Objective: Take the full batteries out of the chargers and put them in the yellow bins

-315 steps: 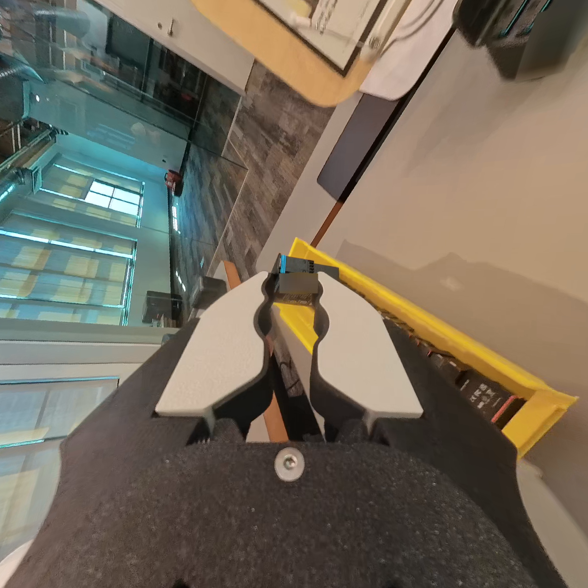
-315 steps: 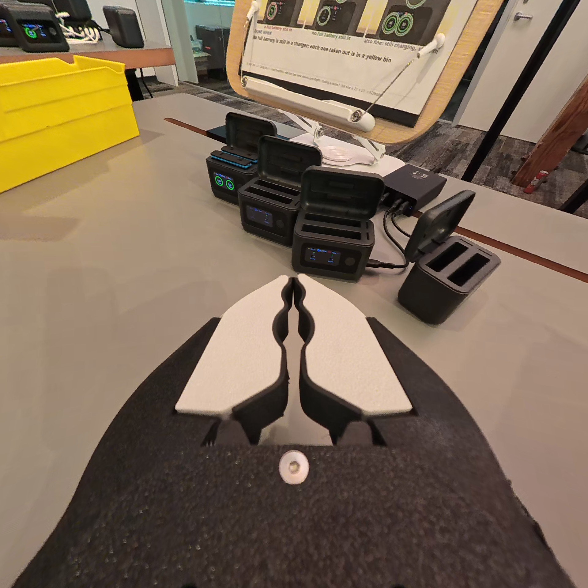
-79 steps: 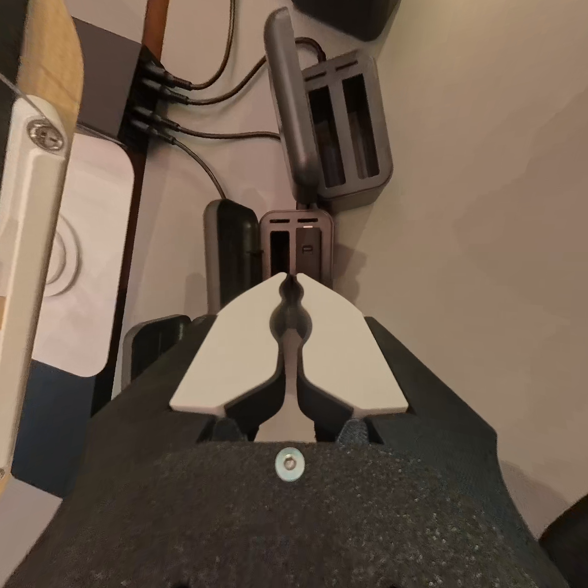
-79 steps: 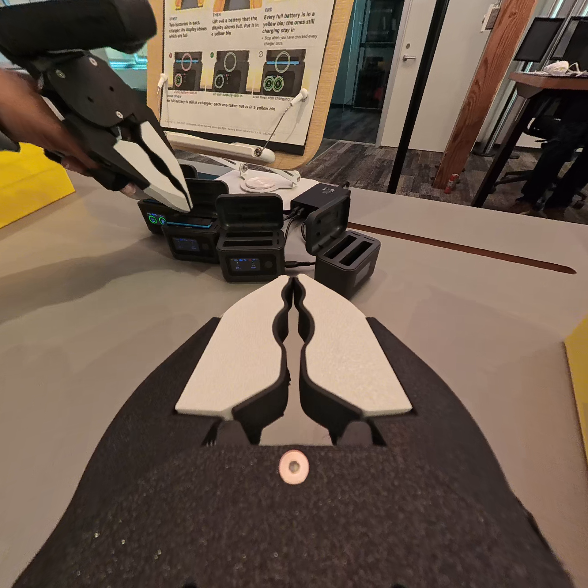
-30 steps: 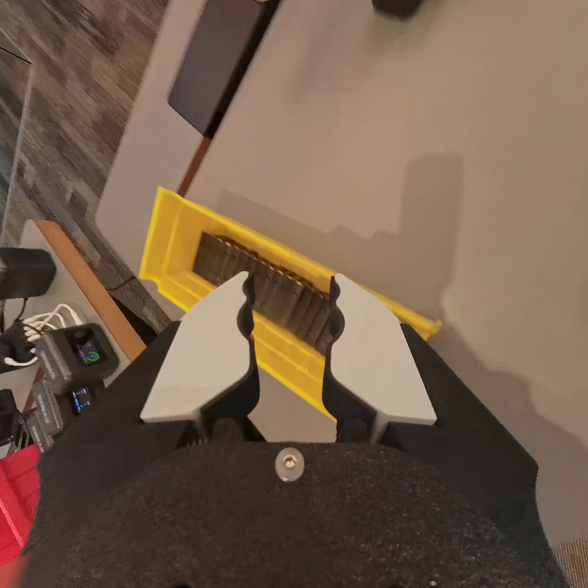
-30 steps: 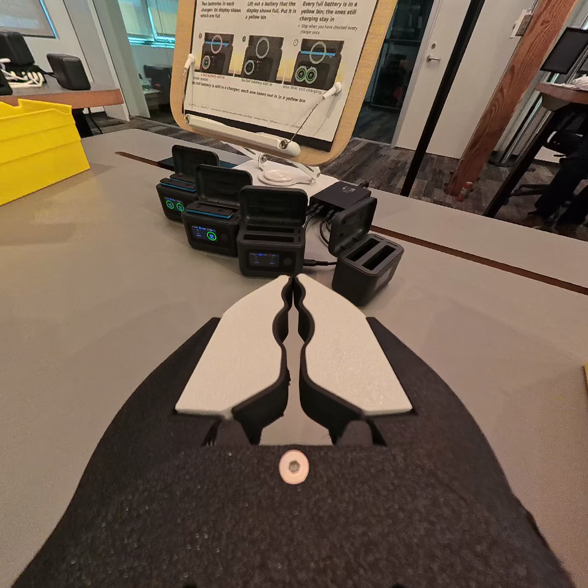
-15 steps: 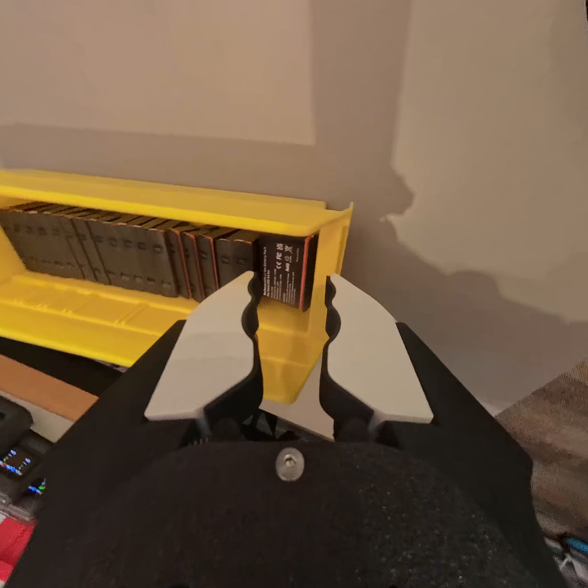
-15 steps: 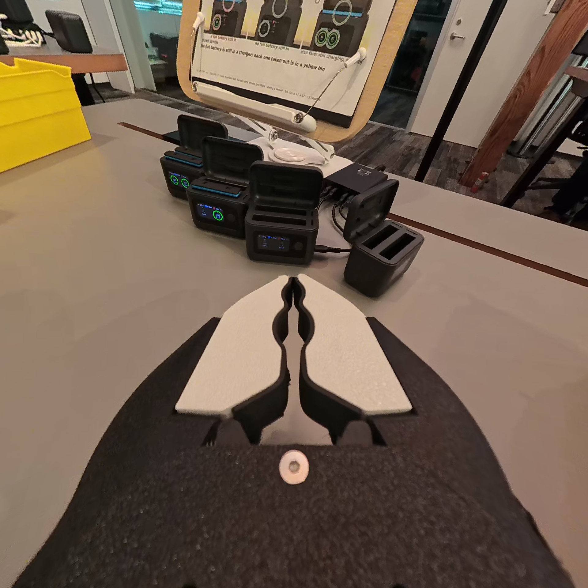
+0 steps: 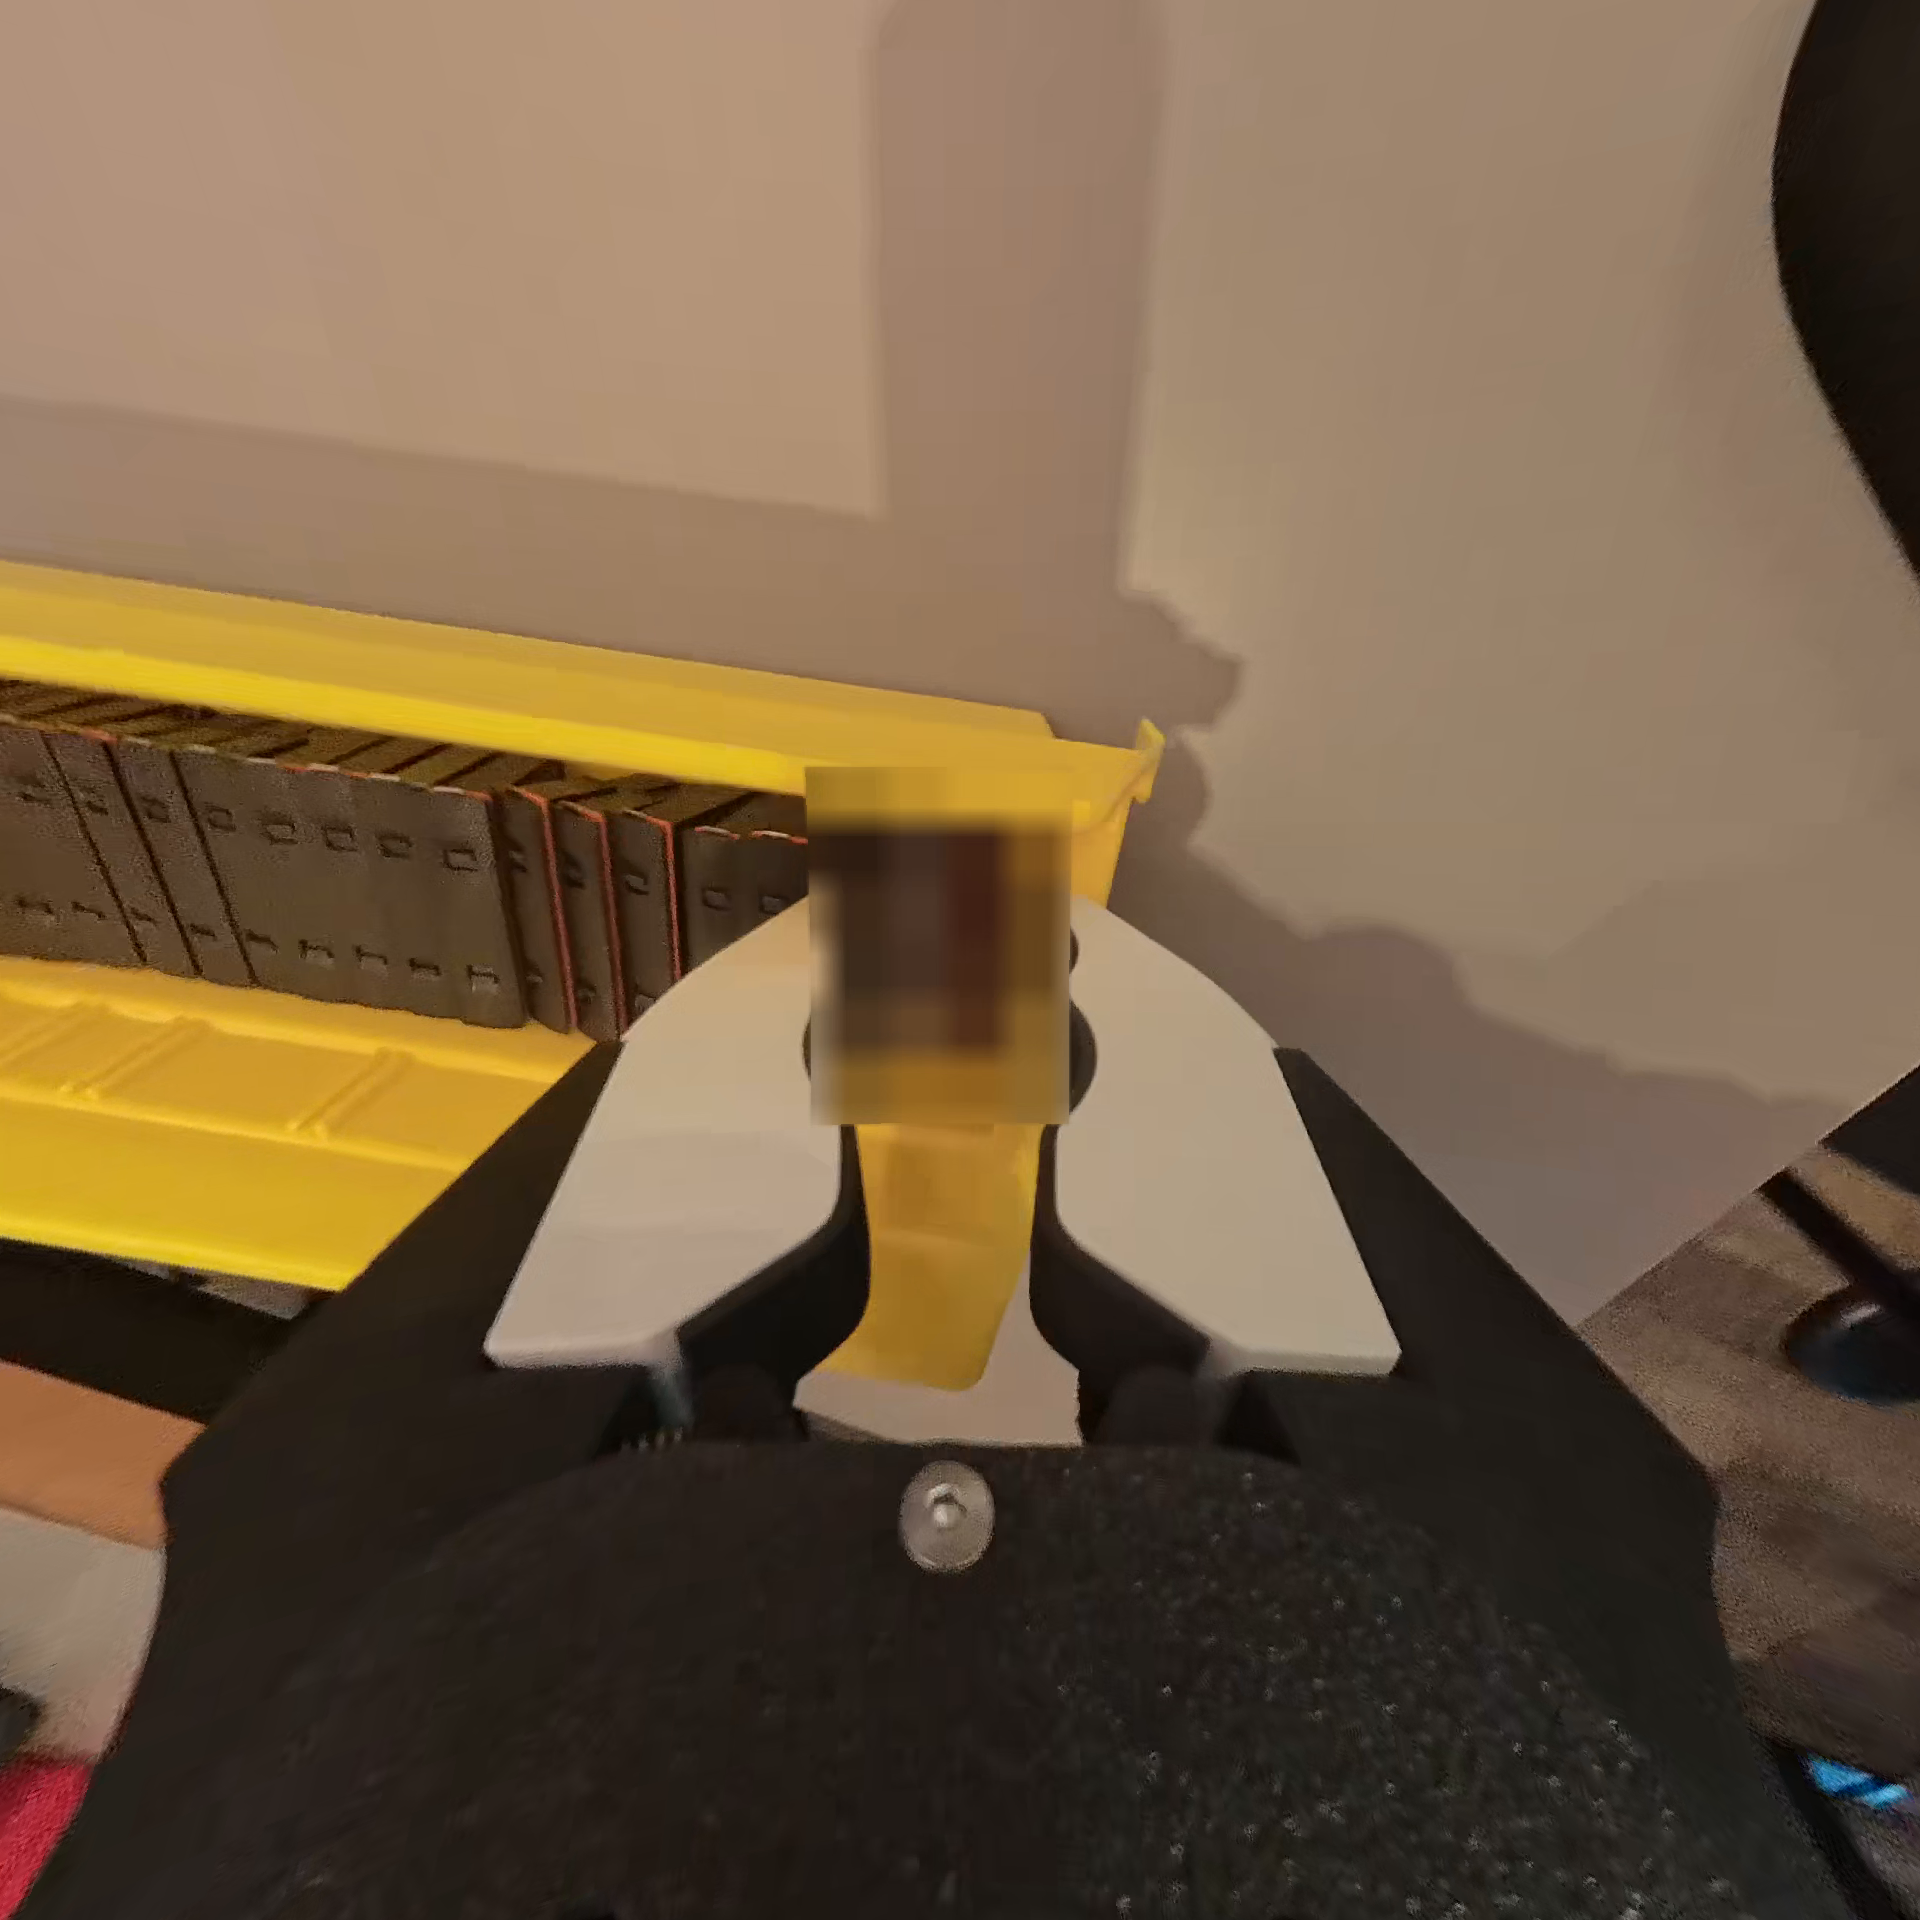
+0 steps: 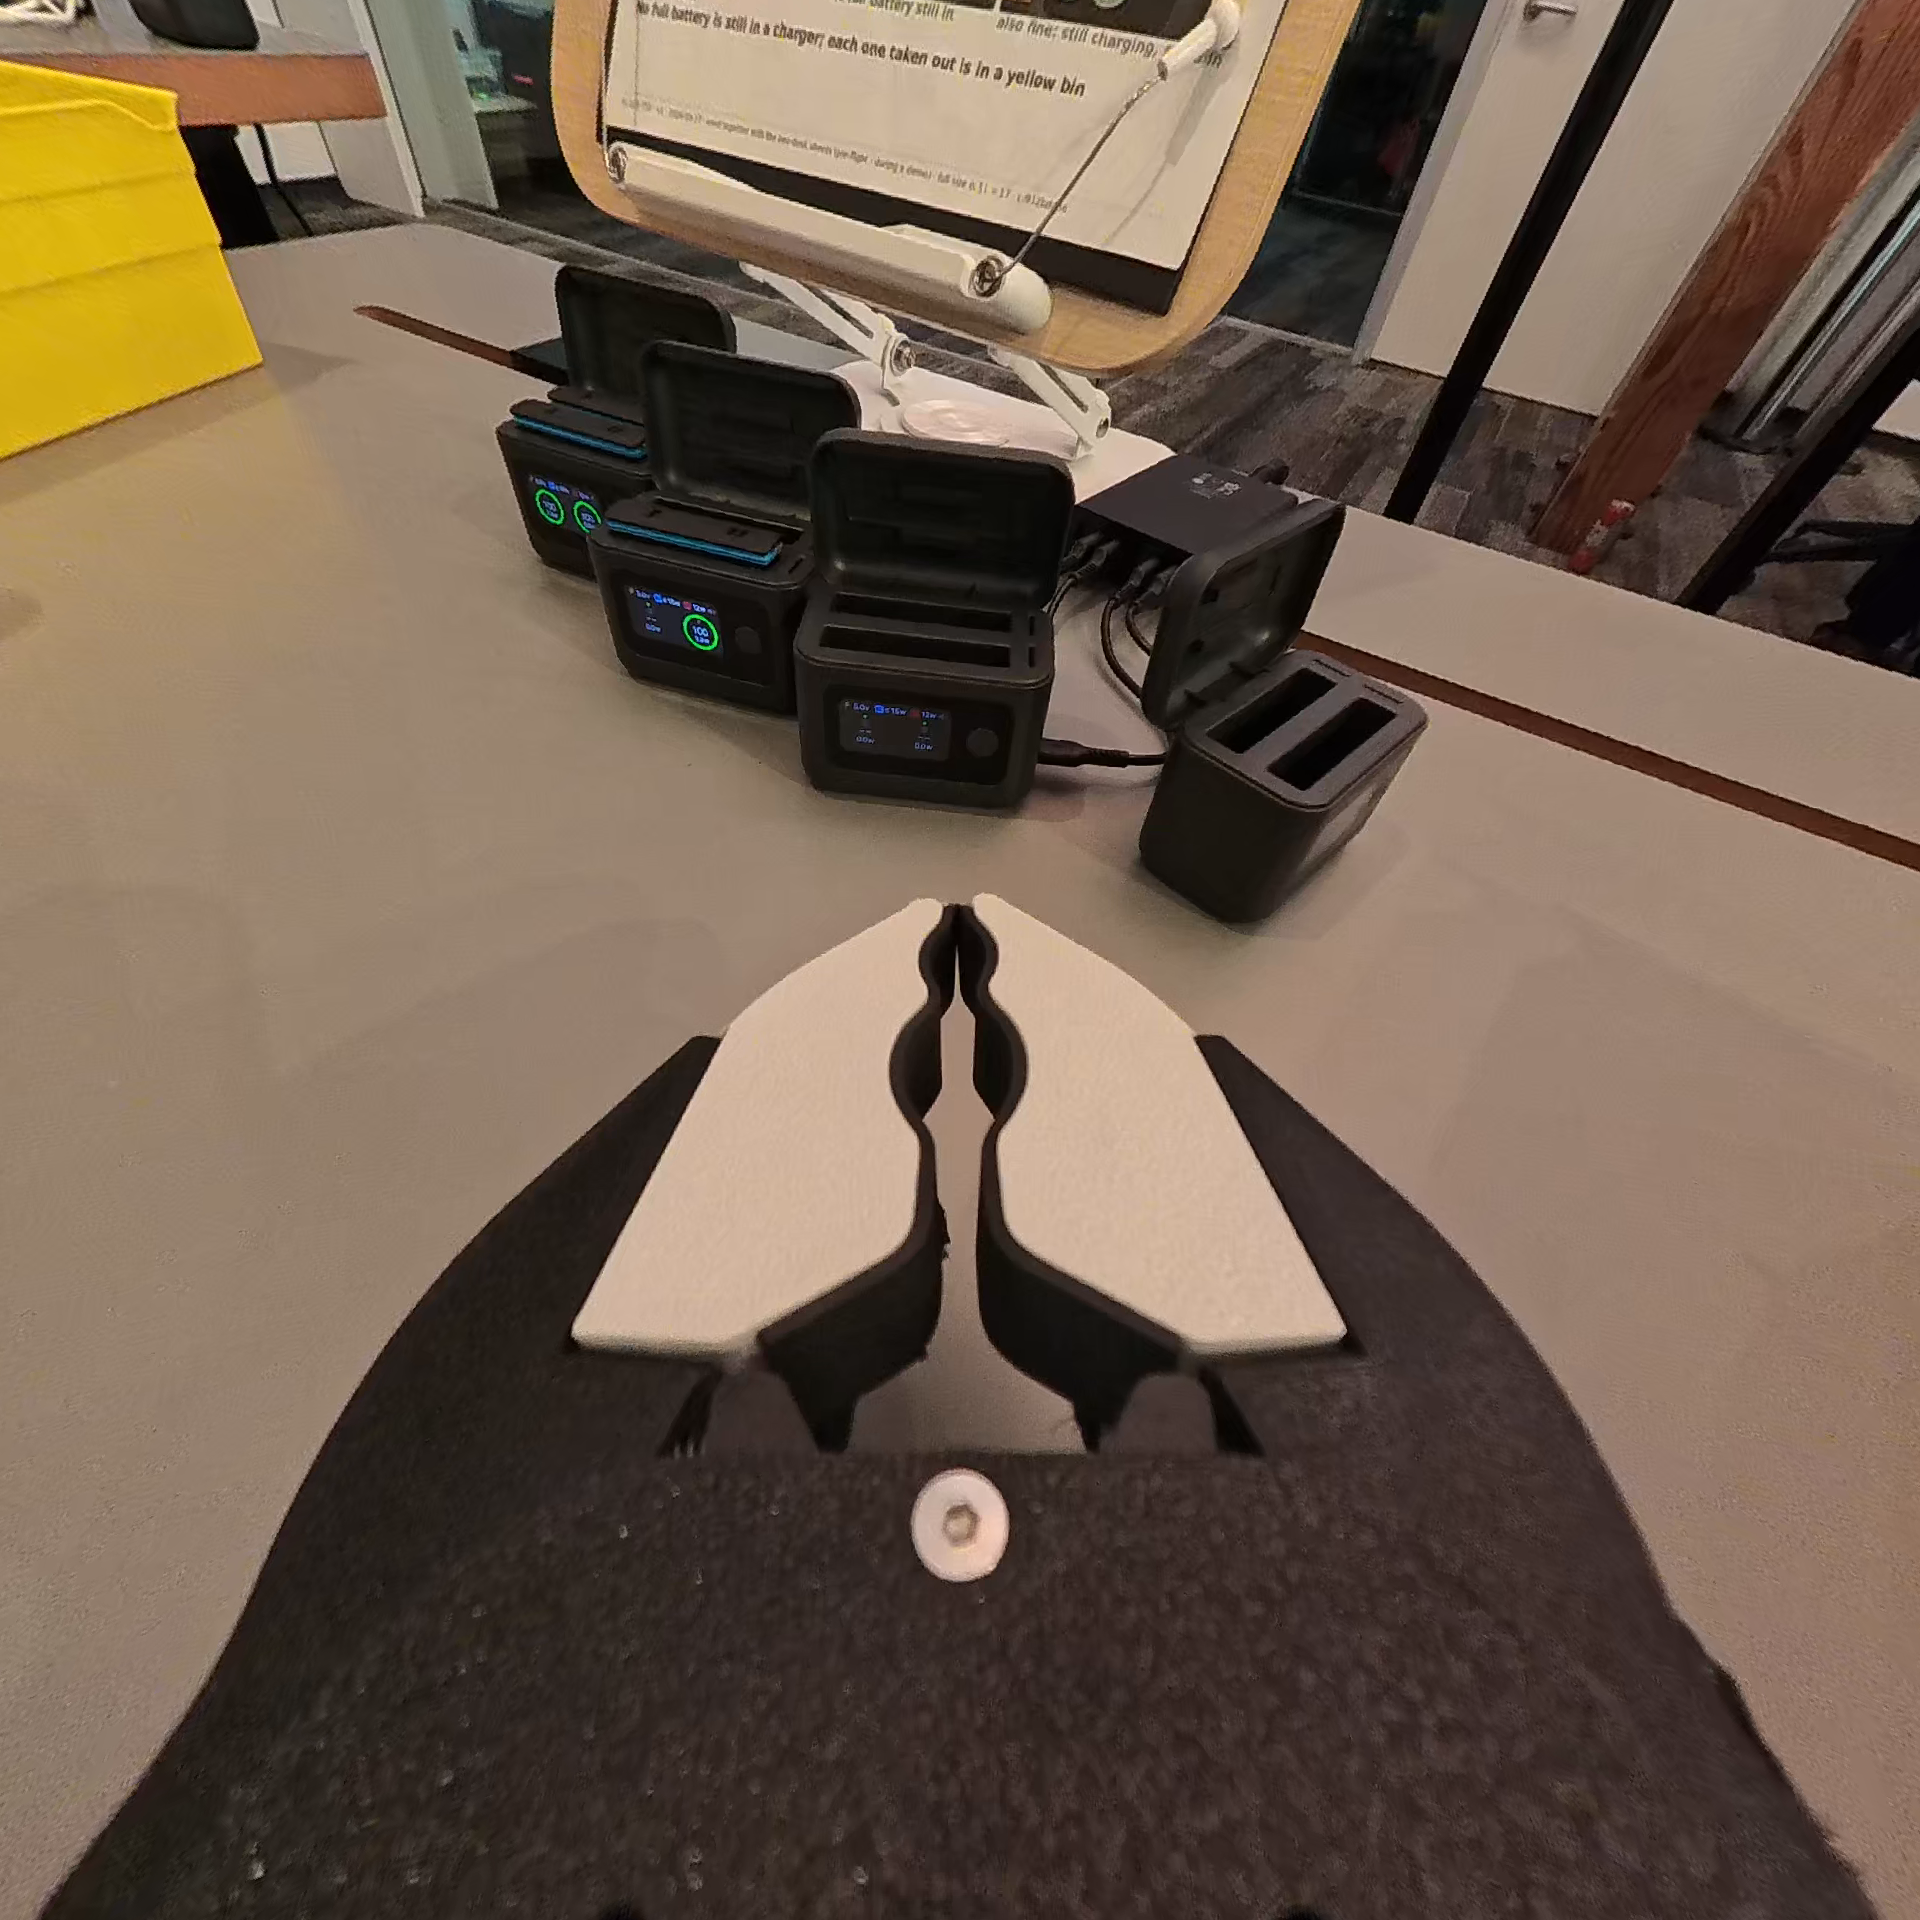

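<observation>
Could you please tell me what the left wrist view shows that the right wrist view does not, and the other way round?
Only the left wrist view shows the inside of a yellow bin with its row of batteries, plus the open left gripper; a mosaic patch hides what is between the fingertips. Only the right wrist view shows four open chargers, two with lit green rings, a power hub, a board and the shut right gripper. Both show the grey table and yellow bins.
</observation>
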A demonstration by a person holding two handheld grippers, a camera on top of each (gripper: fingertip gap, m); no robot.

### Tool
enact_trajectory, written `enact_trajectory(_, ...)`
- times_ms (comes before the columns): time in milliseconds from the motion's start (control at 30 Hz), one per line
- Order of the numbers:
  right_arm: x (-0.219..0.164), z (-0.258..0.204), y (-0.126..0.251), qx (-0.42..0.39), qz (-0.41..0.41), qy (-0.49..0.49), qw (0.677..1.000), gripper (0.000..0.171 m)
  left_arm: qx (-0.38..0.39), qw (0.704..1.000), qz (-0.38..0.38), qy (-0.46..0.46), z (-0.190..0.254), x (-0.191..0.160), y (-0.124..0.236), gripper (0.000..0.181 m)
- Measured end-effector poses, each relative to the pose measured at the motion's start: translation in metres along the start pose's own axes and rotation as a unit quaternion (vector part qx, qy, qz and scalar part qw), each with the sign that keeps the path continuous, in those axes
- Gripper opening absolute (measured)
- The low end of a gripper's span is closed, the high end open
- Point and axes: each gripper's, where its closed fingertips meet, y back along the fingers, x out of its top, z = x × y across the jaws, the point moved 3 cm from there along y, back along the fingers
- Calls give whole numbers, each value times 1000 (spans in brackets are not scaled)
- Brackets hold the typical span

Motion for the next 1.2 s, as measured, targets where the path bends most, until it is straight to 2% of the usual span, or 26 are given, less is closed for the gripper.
enact_trajectory(133,-1,-2,-1,4,-5,3,1000,0,-9,999,28,42,-3,-1,2,35)
enact_trajectory(333,-3,-3,-2,9,-9,1,1000,0,-28,996,73,47,16,5,8,41)
enact_trajectory(433,-3,-4,-2,12,-10,2,1000,0,17,999,38,11,24,0,-3,40)
enact_trajectory(500,-3,-5,-3,13,-11,4,1000,0,61,998,-5,-18,25,-6,-13,34)
enact_trajectory(567,-3,-6,-3,15,-12,6,1000,0,99,995,-15,-30,26,-5,-18,22)
enact_trajectory(800,-1,-6,-2,16,-10,4,1000,0,133,990,-37,32,28,1,-19,18)
enact_trajectory(1000,-1,-7,-2,17,-11,6,1000,0,100,990,-19,92,40,39,-20,16)
enact_trajectory(1200,-1,-8,-2,21,-12,5,1000,0,96,992,-21,78,44,97,-24,16)
